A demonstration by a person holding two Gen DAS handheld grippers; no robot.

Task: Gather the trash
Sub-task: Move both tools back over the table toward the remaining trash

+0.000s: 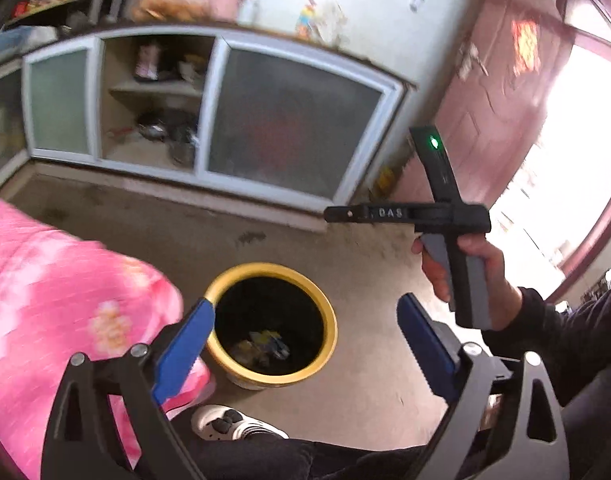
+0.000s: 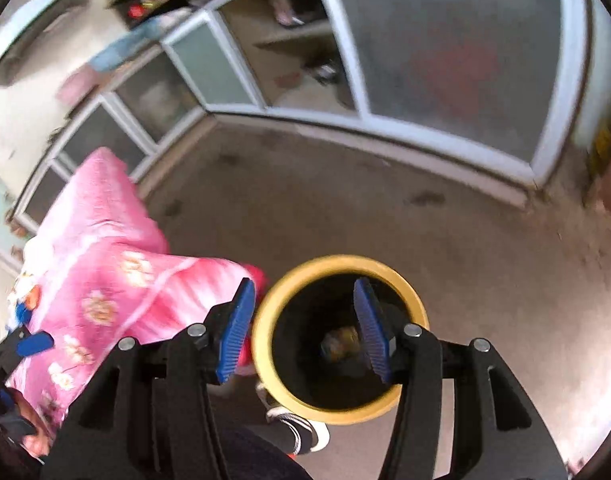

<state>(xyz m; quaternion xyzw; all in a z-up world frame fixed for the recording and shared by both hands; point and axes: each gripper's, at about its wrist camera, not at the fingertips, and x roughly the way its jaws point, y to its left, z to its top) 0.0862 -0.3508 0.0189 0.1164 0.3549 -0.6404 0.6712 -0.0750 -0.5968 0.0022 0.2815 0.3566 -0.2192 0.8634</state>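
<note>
The left gripper [image 1: 305, 344] is filling the bottom of its own view, its blue fingers [image 1: 185, 356] standing wide apart with nothing between them. In the gap between them the yellow bin [image 1: 330, 332] is sitting on the floor [image 1: 145, 232], and a few crumpled wrappers [image 1: 265, 346] — yellow and blue — are lying at its dark bottom. Just below the gripper a white shoe [image 1: 233, 424] is resting on the floor beside the bin's base. To the left a pink floral blanket [image 1: 57, 288] is bulging in, its edge near the bin's rim. To the right a hand is gripping the handle of the right gripper [image 1: 347, 214], seen side-on at mid-height above the floor.

In the right wrist view the right gripper [image 2: 305, 330] is hovering above the same bin [image 2: 265, 344], its blue fingers [image 2: 235, 336] spread and empty — one is showing over the bin's dark mouth, the other just outside the rim on the blanket side. Blurred trash [image 2: 341, 342] is lying deep inside. The blanket [image 2: 105, 264] is touching or nearly touching the bin's left rim; I cannot tell which. Beyond, a low cabinet [image 2: 445, 60] with frosted sliding panels is lining the wall, one section open on cluttered shelves.
</note>
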